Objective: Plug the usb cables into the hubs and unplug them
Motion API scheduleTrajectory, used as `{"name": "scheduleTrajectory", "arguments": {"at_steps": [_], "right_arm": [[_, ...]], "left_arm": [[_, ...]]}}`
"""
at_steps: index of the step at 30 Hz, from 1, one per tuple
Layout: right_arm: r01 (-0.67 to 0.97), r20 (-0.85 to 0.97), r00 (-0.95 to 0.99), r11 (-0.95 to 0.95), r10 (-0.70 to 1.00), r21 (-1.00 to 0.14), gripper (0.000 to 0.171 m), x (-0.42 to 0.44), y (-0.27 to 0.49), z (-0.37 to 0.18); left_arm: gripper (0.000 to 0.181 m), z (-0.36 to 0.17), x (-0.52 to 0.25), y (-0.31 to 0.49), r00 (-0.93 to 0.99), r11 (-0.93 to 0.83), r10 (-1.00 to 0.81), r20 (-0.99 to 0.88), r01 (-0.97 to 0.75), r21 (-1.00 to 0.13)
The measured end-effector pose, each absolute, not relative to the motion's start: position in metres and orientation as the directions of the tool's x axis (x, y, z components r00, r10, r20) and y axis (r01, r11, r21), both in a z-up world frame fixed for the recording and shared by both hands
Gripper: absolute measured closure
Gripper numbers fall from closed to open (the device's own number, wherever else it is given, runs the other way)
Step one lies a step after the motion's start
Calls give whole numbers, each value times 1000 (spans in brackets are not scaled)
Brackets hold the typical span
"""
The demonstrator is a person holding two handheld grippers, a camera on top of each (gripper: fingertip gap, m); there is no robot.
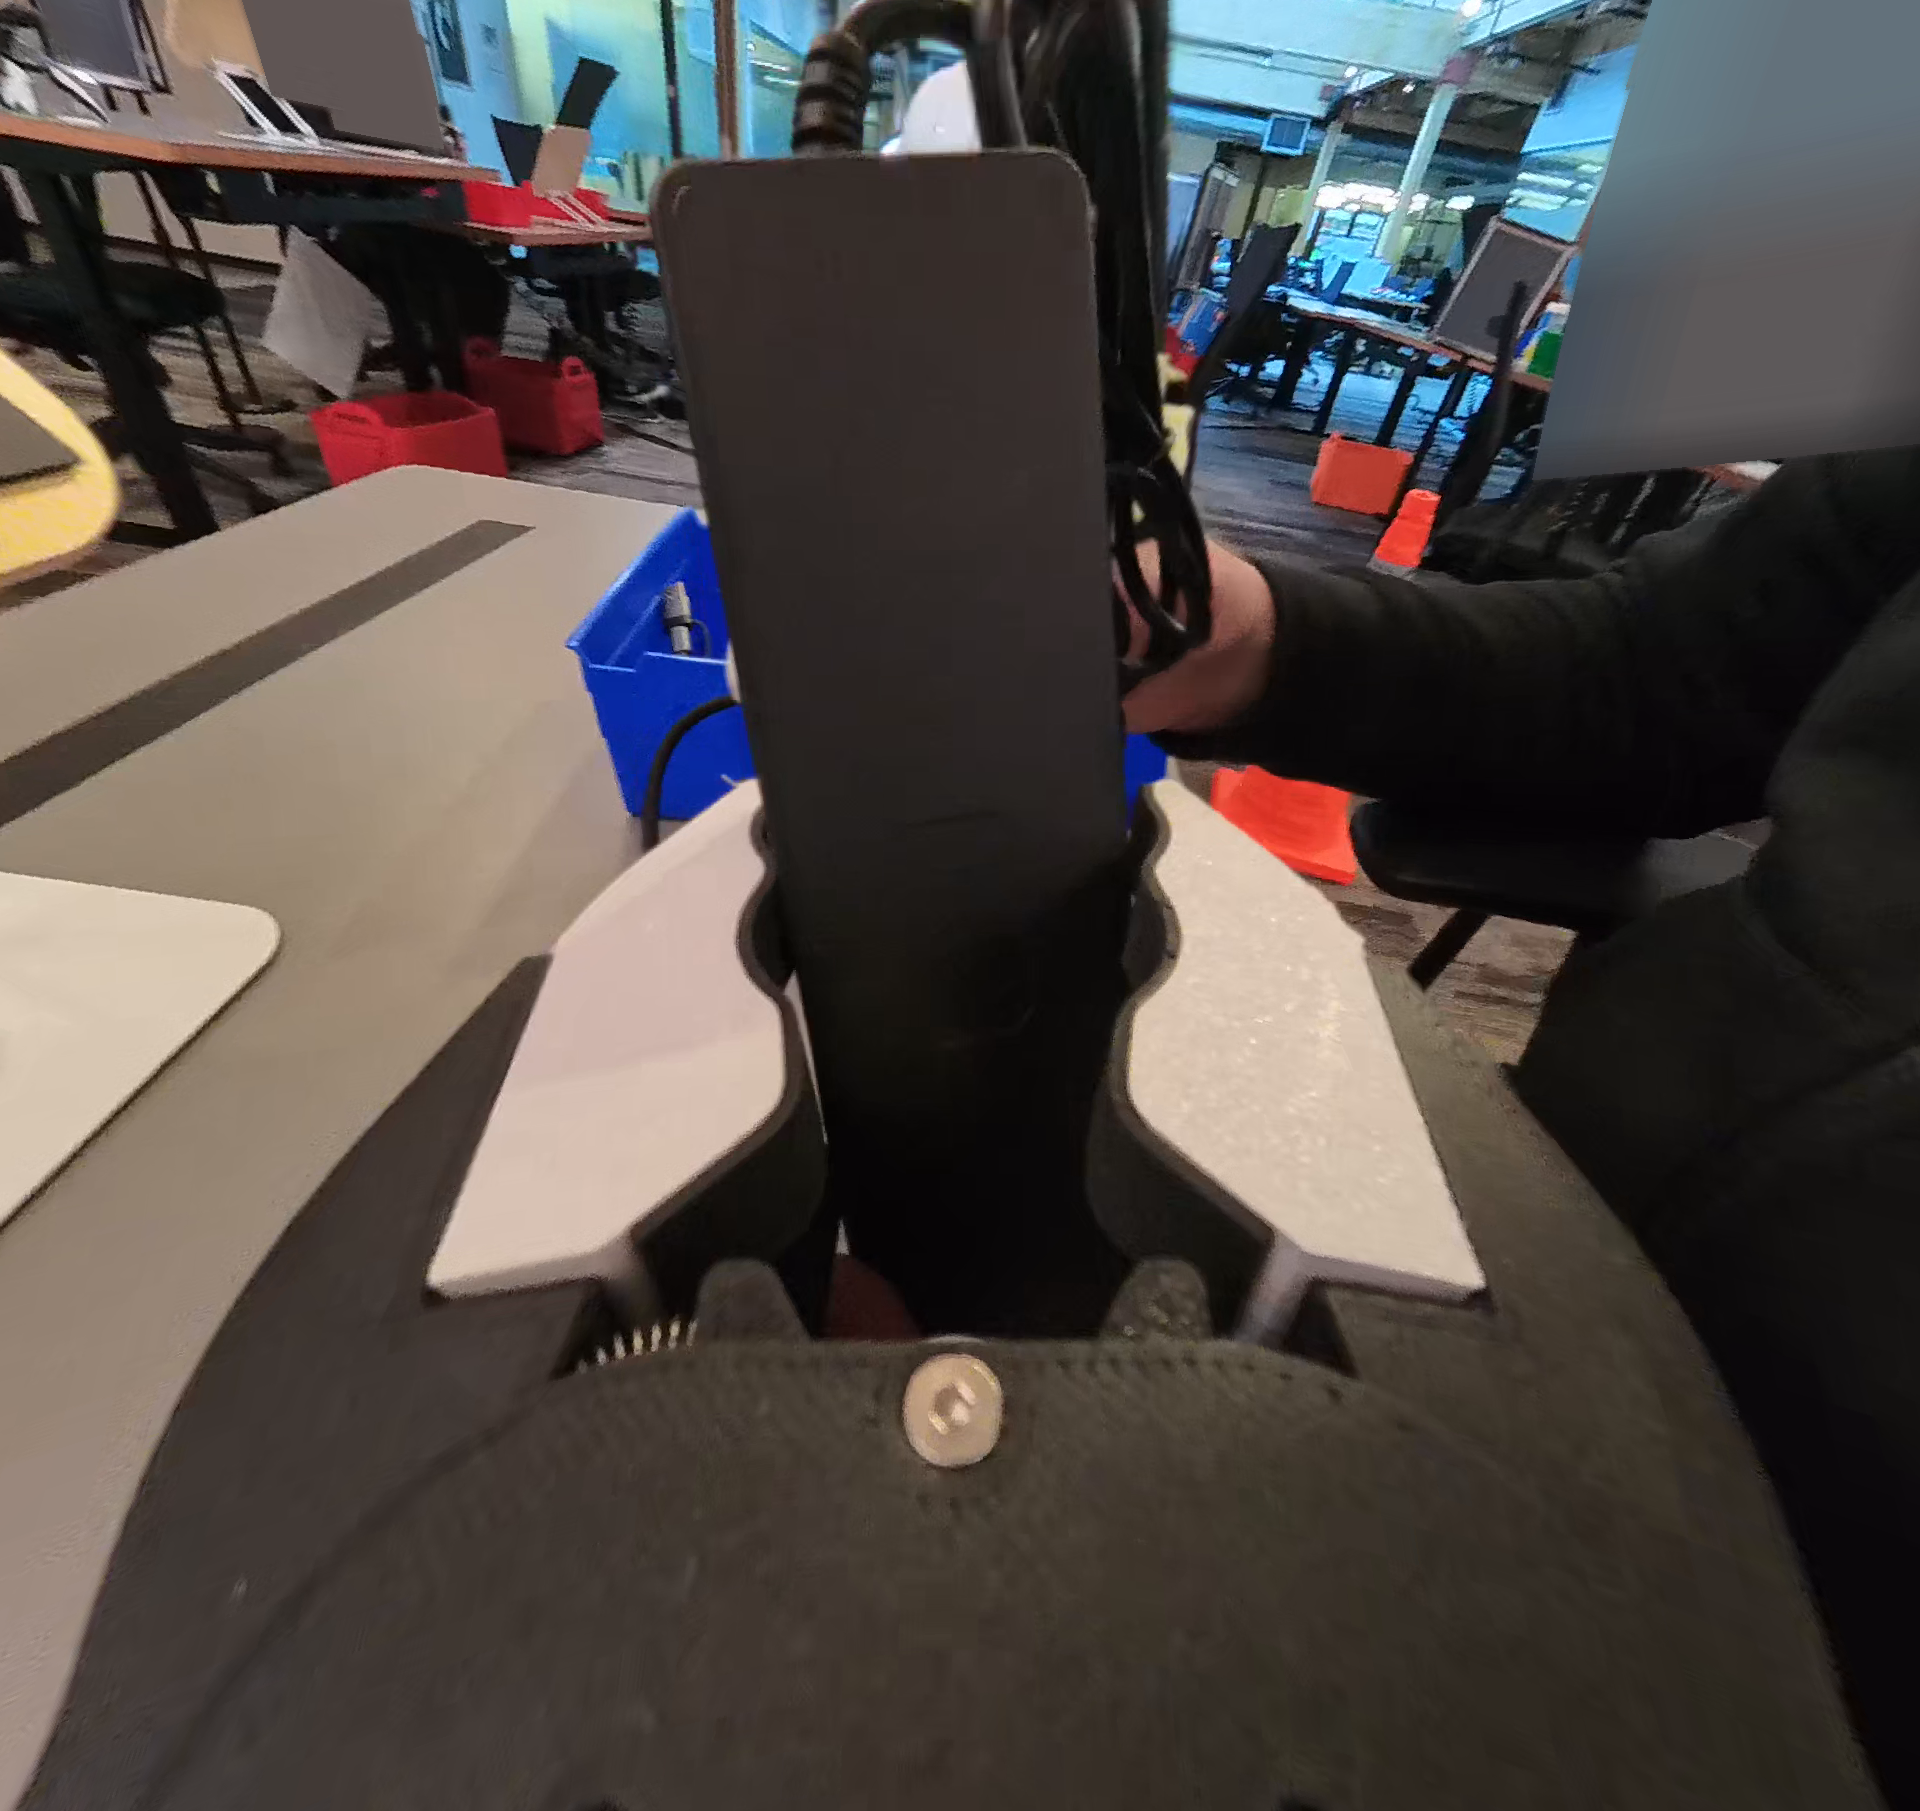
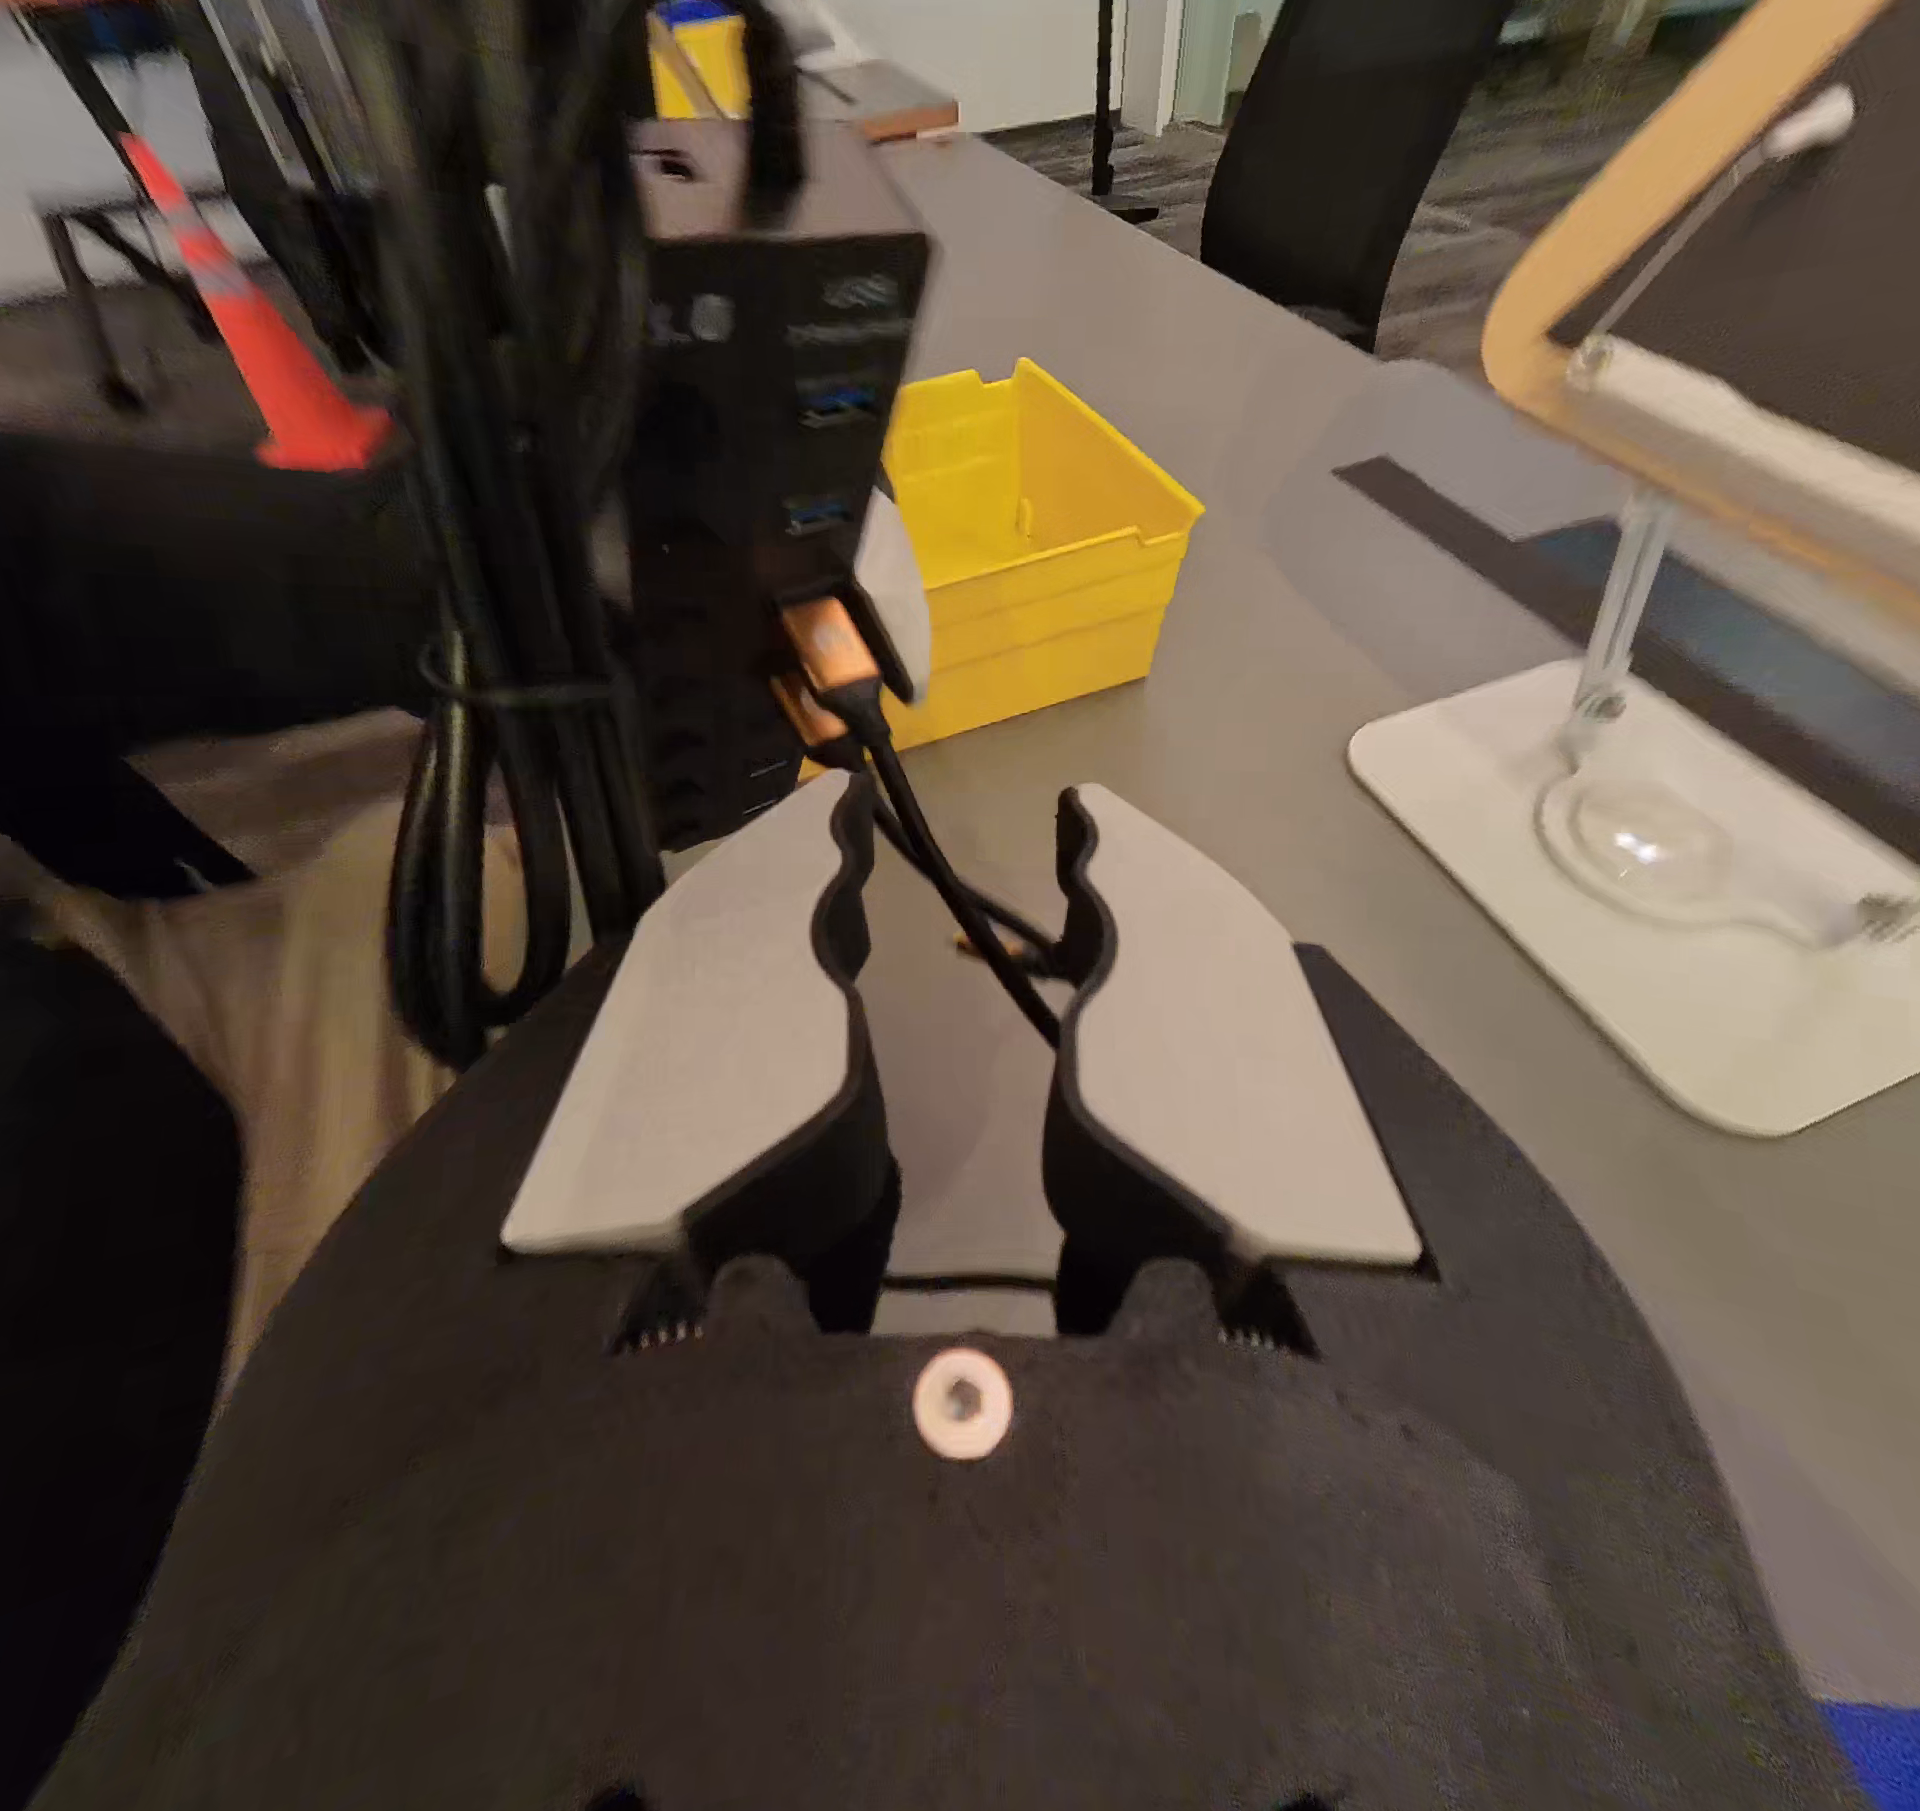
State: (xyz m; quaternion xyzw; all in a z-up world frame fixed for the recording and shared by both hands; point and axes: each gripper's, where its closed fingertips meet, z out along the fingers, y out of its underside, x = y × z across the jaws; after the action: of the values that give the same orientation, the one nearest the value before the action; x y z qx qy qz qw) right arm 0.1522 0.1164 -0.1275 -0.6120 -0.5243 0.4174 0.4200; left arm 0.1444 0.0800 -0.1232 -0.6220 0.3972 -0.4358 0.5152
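Observation:
My left gripper (image 1: pixel 951 805) is shut on a long black USB hub (image 1: pixel 894 514) and holds it upright above the grey table (image 1: pixel 343 722). The hub's bundled black cord (image 1: pixel 1101 99) hangs behind it, by a person's hand (image 1: pixel 1216 639). In the right wrist view the hub (image 2: pixel 769 390) shows its ports, with one left fingertip (image 2: pixel 894 577) against it. Two orange USB plugs (image 2: pixel 826 655) sit in its lower ports. Their black cables (image 2: pixel 935 857) run down between the fingers of my right gripper (image 2: pixel 961 795), which is open just below the plugs and grips nothing.
A blue bin (image 1: pixel 655 681) with cables stands behind the hub. A yellow bin (image 2: pixel 1029 556) sits on the table beyond the hub. A tablet on a white stand (image 2: pixel 1621 888) is at the right. Orange cones (image 1: pixel 1288 816) stand on the floor. The cord bundle (image 2: pixel 499 618) hangs left.

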Motion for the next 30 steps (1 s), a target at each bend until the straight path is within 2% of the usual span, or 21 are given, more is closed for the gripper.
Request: {"name": "scheduleTrajectory", "arguments": {"at_steps": [4,7,10,13,15,20,23,28,30], "right_arm": [[385,157,79,115,985,-916,144,140,107,-133],[476,296,38,243,955,-845,144,138,100,-146],[500,452,82,355,888,-790,149,138,103,-143],[478,459,90,366,884,-798,159,141,105,-137],[445,445,89,364,891,-818,159,144,104,-132],[528,610,99,478,787,-702,161,138,103,-138],[559,640,110,485,761,-673,164,139,106,-141],[636,715,85,514,694,-575,163,148,111,-146],[648,717,74,513,693,-563,163,149,111,-149]], "left_arm": [[119,-129,151,80,284,-232,-933,221,-2,-973],[119,-128,152,81,263,-278,-924,278,37,-960],[119,-127,152,85,277,-322,-904,326,59,-945],[119,-127,152,81,258,-345,-902,346,50,-937],[119,-124,155,79,233,-374,-895,379,68,-925],[119,-126,167,74,195,-427,-879,435,86,-900],[119,-129,167,77,196,-462,-860,472,98,-882],[120,-135,161,84,319,-400,-864,388,31,-916],[125,-143,158,85,377,-366,-869,320,-56,-929]]}}
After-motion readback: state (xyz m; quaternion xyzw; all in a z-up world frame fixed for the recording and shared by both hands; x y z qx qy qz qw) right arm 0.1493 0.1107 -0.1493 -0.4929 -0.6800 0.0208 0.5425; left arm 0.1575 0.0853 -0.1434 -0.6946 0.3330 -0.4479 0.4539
